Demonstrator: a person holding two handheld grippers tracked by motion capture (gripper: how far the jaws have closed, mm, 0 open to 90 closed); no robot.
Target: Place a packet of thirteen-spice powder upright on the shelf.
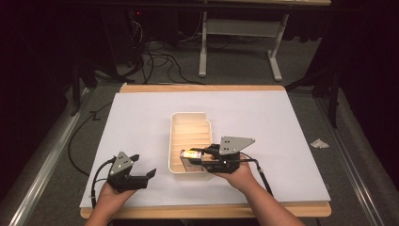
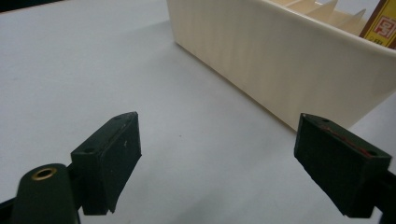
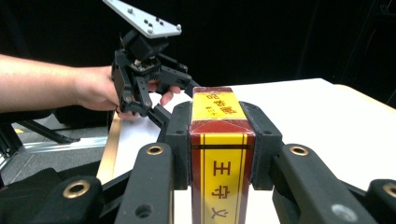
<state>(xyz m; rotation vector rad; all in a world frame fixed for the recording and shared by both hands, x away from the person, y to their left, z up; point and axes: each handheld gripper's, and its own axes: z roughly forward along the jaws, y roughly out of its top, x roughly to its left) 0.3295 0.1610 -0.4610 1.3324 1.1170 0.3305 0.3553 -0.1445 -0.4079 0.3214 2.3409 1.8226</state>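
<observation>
Yellow-and-red printed cardboard box [image 3: 219, 158] sits clamped between the two black jaws of my right gripper [image 3: 220, 149], pads pressed on both its long sides. From the high view I see that box [image 1: 192, 154] held over the near end of the cream ribbed plastic bin [image 1: 179, 141], at its right wall, with my right hand [image 1: 240, 176] behind the gripper. The bin stands near the middle of the white sheet-covered table [image 1: 141, 117], closer to the near edge. My left gripper [image 1: 140, 165] rests by the near left corner of the table, just left of the bin, its jaws spread wide with nothing between them; its pads [image 2: 109, 163] hang over bare white surface beside the bin's wall [image 2: 280, 65].
</observation>
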